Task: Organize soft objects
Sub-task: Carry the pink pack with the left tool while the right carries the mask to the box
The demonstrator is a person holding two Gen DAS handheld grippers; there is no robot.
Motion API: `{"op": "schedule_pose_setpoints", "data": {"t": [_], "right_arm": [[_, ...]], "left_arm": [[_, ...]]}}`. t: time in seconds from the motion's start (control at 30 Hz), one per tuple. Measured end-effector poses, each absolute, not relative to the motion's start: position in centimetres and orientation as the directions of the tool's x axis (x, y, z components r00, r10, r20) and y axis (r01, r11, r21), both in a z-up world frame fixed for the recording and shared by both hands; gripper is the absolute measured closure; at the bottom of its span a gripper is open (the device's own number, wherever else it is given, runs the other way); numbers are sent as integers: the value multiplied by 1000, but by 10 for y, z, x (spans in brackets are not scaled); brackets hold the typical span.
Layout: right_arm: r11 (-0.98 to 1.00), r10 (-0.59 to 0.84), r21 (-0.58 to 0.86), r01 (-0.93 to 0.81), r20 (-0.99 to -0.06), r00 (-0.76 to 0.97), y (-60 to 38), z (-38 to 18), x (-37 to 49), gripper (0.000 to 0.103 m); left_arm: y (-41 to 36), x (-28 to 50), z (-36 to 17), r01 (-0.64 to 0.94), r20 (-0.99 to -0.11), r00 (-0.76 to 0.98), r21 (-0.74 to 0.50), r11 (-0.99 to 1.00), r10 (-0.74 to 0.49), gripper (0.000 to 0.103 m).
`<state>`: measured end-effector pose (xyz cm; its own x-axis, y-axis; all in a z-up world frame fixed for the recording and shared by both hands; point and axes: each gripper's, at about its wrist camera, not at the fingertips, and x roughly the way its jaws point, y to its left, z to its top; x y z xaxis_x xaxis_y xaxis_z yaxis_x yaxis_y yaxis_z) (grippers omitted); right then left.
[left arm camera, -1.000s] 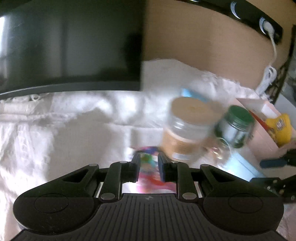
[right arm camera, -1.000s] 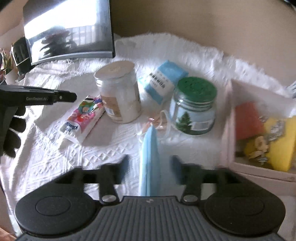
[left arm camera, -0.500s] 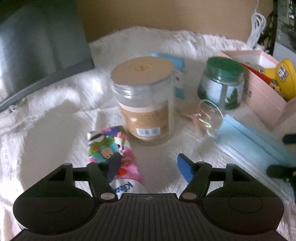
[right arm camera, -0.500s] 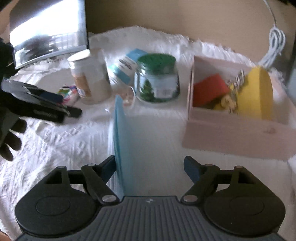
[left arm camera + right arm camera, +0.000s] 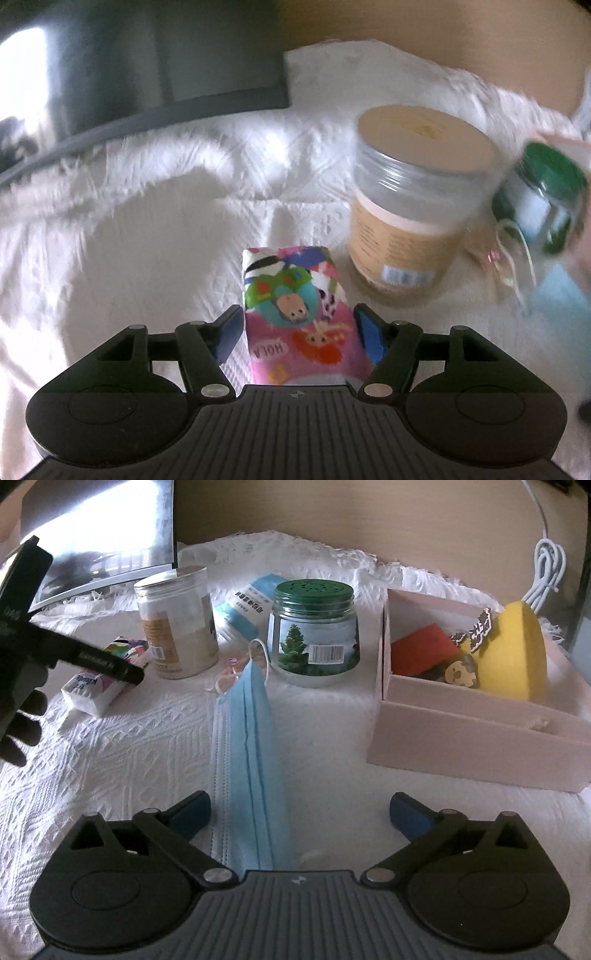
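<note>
Grasp step: the left gripper stands wide around the tissue pack, just left of the tan jar; closing comes next. The right gripper is opening over the blue mask.

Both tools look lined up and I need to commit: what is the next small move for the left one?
Probably close the left hand-held gripper on the colourful cartoon-print tissue pack: the pack lies between its open blue pads, on the white cloth, and clear of the beige-lidded jar.

Black grippers, blue-padded fingers, silver screws; black glove.
</note>
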<state>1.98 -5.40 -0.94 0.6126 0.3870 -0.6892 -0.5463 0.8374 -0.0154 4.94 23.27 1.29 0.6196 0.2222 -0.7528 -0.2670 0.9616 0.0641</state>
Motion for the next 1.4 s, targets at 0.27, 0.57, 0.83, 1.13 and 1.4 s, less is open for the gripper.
{"op": "schedule_pose_setpoints", "data": {"t": [0.27,0.57,0.83,1.13,1.4], "right_arm": [[831,388,-14,-556,-702,598,-52,-8,23,0],[847,337,-29,-530,-743,579,-45,-5,21,0],[832,353,-35,-554,-737,577,-47,-5,18,0],[817,411,-10,-577,-692,594,-59,12,12,0],[795,393,-51,-604,-715,578,-22,13,35,22]], "left_arm": [[237,46,14,-256,-758,628,14,966,177,45],[223,10,26,-239,-753,651,-82,968,97,49],[195,-12,42,-158,-744,668,-169,973,-21,49],[183,-30,43,-140,-748,662,-180,974,-43,49],[179,-38,33,-145,-774,631,-187,972,-55,49]]}}
